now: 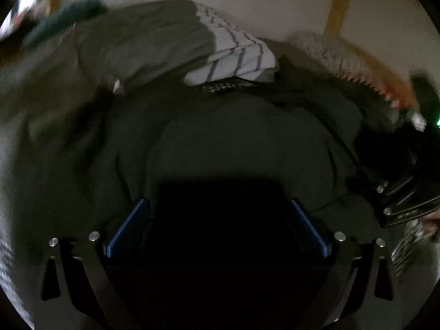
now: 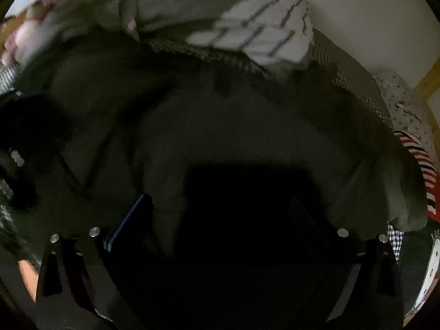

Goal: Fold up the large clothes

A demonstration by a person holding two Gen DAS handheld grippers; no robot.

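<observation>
A large dark olive-green garment (image 1: 233,137) fills both views; it also shows in the right wrist view (image 2: 220,126). My left gripper (image 1: 217,209) hangs close over it with its blue-padded fingers (image 1: 129,225) spread wide and nothing between them. My right gripper (image 2: 220,206) is likewise open just above the same cloth, its fingers (image 2: 129,220) apart. The right gripper's black body shows at the right edge of the left wrist view (image 1: 407,195). The space between each pair of fingers is in deep shadow.
A white garment with dark stripes (image 1: 236,57) lies on the far part of the pile, also in the right wrist view (image 2: 261,33). A checked cloth (image 2: 357,82), a red-and-white striped cloth (image 2: 423,170) and a spotted cloth (image 2: 398,96) lie at right. A pale wall (image 1: 247,0) stands behind.
</observation>
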